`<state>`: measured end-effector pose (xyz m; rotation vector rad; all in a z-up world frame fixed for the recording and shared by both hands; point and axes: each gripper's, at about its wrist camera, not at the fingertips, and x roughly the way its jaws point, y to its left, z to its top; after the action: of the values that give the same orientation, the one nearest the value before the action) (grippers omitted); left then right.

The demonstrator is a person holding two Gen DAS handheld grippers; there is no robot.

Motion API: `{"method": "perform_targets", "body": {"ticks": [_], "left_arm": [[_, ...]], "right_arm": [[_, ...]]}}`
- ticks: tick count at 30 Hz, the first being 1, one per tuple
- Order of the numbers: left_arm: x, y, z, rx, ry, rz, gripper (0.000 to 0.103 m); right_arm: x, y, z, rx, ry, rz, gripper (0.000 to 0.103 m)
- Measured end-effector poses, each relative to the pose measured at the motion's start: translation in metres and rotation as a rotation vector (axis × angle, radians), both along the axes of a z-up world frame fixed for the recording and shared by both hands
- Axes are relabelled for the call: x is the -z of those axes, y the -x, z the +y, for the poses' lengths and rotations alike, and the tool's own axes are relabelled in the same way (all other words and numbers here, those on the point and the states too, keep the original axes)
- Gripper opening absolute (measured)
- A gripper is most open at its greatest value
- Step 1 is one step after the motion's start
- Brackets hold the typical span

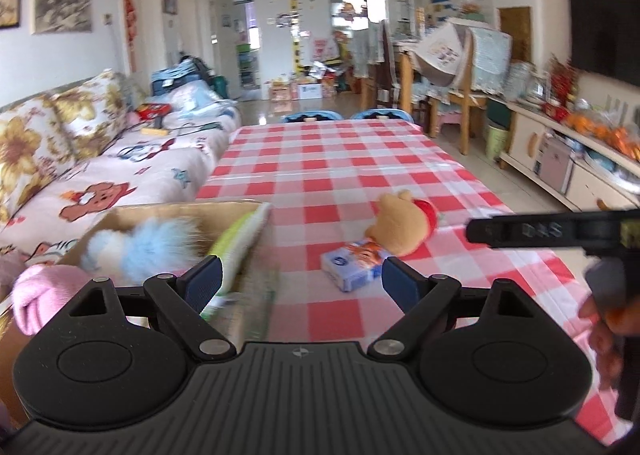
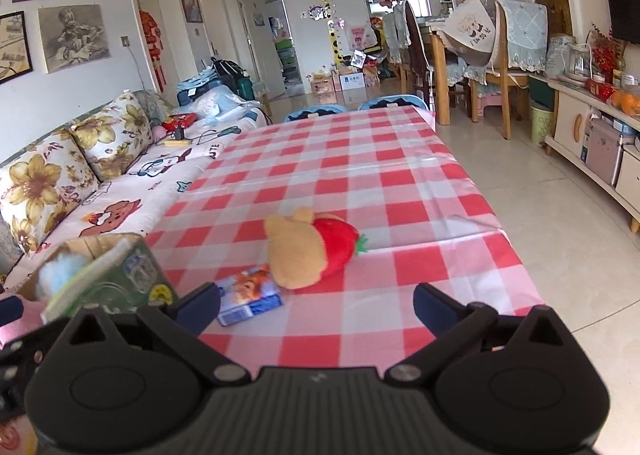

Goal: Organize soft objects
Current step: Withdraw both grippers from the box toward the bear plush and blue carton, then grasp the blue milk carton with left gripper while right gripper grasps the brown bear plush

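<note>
Both grippers hang released. The right gripper (image 2: 316, 305) faces the plush toy (image 2: 308, 247) at frame centre on the checked surface (image 2: 360, 159), beside the tissue pack (image 2: 250, 295). Next, likely: close on the plush and carry it to the box (image 2: 100, 255) at lower left, past the empty left gripper (image 1: 302, 281).

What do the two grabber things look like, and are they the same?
They match. The left gripper and the right gripper are matte black plastic, each with a ribbed top plate, two round discs, silver rivets on the hinged arms, and dark blue ribbed pads on the fingers. A small emblem sits on each top plate.
</note>
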<state>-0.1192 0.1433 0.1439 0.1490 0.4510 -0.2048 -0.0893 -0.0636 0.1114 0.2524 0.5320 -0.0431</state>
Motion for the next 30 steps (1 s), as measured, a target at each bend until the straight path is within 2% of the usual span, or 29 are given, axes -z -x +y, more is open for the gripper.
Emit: {"method": "perform_targets", "body": {"ticks": [7, 13, 17, 22, 27, 30], "left_arm": [[0.026, 0.006, -0.025, 0.092, -0.066, 0.016, 0.103], [0.045, -0.008, -0.041, 0.110, -0.084, 0.047, 0.103], [0.054, -0.023, -0.046, 0.076, -0.031, 0.042, 0.103], [0.068, -0.054, -0.052, 0.014, -0.001, 0.050, 0.103], [0.078, -0.081, -0.056, -0.025, 0.076, 0.092, 0.103], [0.081, -0.092, -0.061, -0.042, 0.106, 0.093, 0.103]], "right_arm": [[0.021, -0.015, -0.022, -0.031, -0.020, 0.033, 0.102], [0.033, -0.029, -0.033, -0.075, -0.066, 0.046, 0.102], [0.038, -0.042, -0.036, -0.114, -0.086, 0.035, 0.102], [0.041, -0.066, -0.039, -0.158, -0.121, 0.013, 0.102], [0.042, -0.095, -0.033, -0.211, -0.104, -0.039, 0.102], [0.044, -0.116, -0.023, -0.265, -0.028, -0.028, 0.102]]}}
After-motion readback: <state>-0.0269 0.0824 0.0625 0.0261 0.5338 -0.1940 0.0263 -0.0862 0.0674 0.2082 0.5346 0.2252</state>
